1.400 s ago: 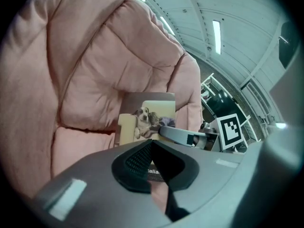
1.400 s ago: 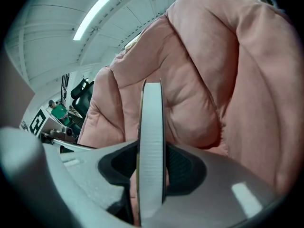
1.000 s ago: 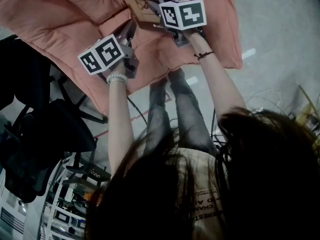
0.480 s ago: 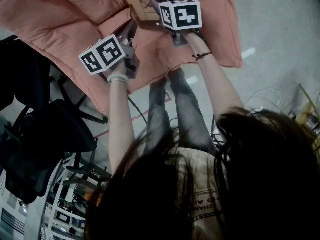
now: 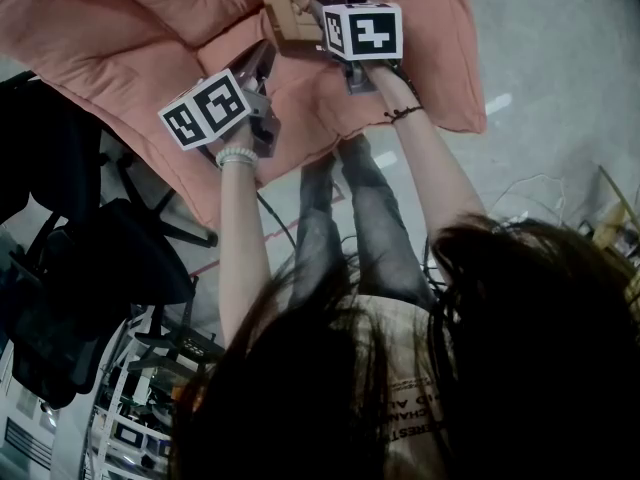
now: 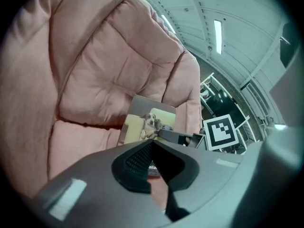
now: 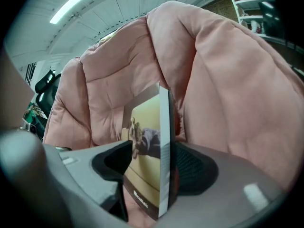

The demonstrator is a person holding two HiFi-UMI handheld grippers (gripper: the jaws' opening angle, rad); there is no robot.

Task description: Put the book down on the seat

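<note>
The book (image 7: 148,141) stands upright and edge-on between the jaws of the right tool (image 7: 153,148), with its dog-picture cover turned toward the left jaw. Those jaws have just been opening: the left pad stands clear of the cover with a dark gap showing. The right pad lies close along the back cover, so the book is bracketed, not clamped. Its lower edge is down at the seat cushion (image 6: 78,139) of the pink armchair (image 5: 120,28), near the crease under the backrest (image 6: 109,65). Whether that edge bears fully on the cushion cannot be told. The left tool (image 6: 152,144) hangs just in front of the book, pointing at its cover, with its jaw tips together and nothing between them. In the left gripper view the right tool's marker cube (image 6: 219,132) shows just right of the book. The padded armchair has the book at its seat. A black office chair (image 5: 90,258) stands beside the armchair on the floor (image 5: 560,58)
</note>
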